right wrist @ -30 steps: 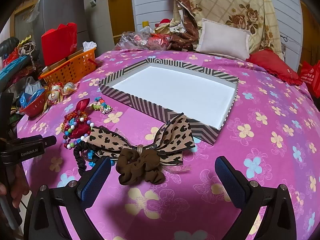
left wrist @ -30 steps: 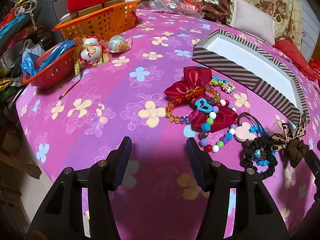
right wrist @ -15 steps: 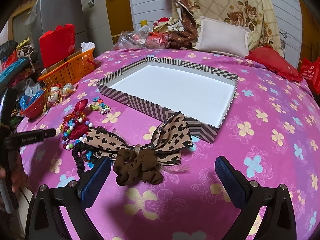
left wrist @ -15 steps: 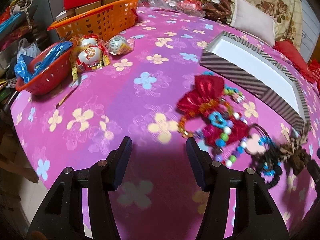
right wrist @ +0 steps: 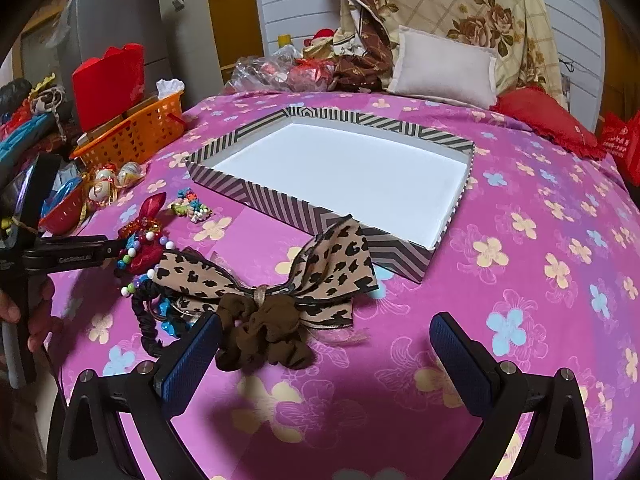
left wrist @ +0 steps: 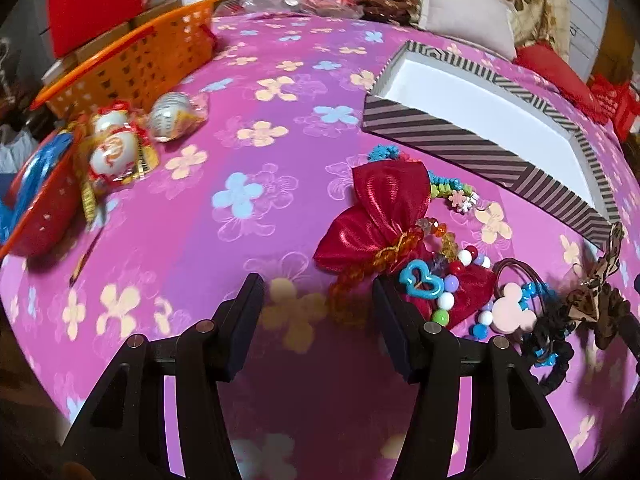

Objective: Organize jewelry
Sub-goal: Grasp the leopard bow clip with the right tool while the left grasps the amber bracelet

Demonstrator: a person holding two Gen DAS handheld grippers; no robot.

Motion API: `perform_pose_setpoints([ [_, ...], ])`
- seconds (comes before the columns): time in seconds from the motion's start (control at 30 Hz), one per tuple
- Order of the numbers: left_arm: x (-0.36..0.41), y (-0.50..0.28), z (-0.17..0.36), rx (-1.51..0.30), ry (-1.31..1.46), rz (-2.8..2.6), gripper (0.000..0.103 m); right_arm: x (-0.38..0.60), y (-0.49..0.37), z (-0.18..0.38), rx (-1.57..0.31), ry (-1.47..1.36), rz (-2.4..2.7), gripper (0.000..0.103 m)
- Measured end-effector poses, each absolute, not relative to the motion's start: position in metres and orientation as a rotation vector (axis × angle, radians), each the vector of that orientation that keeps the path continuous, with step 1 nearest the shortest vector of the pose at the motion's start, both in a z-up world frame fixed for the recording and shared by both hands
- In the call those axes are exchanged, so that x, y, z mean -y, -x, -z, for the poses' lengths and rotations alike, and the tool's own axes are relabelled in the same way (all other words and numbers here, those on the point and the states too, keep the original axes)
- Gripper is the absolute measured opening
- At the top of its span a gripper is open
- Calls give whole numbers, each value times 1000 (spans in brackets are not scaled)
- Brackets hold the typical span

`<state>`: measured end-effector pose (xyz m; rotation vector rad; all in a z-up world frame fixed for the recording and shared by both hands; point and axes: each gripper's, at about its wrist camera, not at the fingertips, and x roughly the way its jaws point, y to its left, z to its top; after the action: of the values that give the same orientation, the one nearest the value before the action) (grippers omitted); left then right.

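Note:
A striped box with a white inside (right wrist: 348, 168) lies on the pink flowered cloth; it also shows in the left wrist view (left wrist: 472, 120). A pile of jewelry lies in front of it: a red satin bow (left wrist: 380, 208), bead bracelets (left wrist: 452, 300), a pink mouse hair tie (left wrist: 514, 316), a black scrunchie (left wrist: 552, 356). A leopard bow with a brown scrunchie (right wrist: 280, 292) lies just ahead of my right gripper (right wrist: 324, 340), which is open and empty. My left gripper (left wrist: 316, 304) is open, its right finger at the bow's edge; it also shows in the right wrist view (right wrist: 80, 254).
An orange basket (left wrist: 132, 60) and a red basket (left wrist: 36, 200) stand at the left, with wrapped round ornaments (left wrist: 116, 152) between. Pillows and bags lie behind the box. The table edge falls away at the left and front.
My left gripper has moved forward and right, up to the red bow and beads. The right gripper has moved slightly closer to the leopard bow.

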<state>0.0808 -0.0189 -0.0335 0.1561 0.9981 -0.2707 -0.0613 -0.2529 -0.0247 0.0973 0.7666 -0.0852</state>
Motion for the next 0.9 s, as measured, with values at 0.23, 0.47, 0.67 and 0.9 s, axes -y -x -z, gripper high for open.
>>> perform_pose_setpoints([
  [0.23, 19, -92, 37, -1011, -148, 310, 56, 254, 50, 28, -787, -142, 42, 103],
  [0.47, 21, -95, 35, -1005, -143, 330, 23, 245, 28, 44, -846, -129, 30, 100],
  [0.67, 14, -91, 32, -1018, -93, 353, 8, 245, 32, 44, -823, -164, -9, 47],
  [0.9, 2, -71, 7, -963, -66, 352, 8, 244, 44, 34, -799, -178, -40, 33],
])
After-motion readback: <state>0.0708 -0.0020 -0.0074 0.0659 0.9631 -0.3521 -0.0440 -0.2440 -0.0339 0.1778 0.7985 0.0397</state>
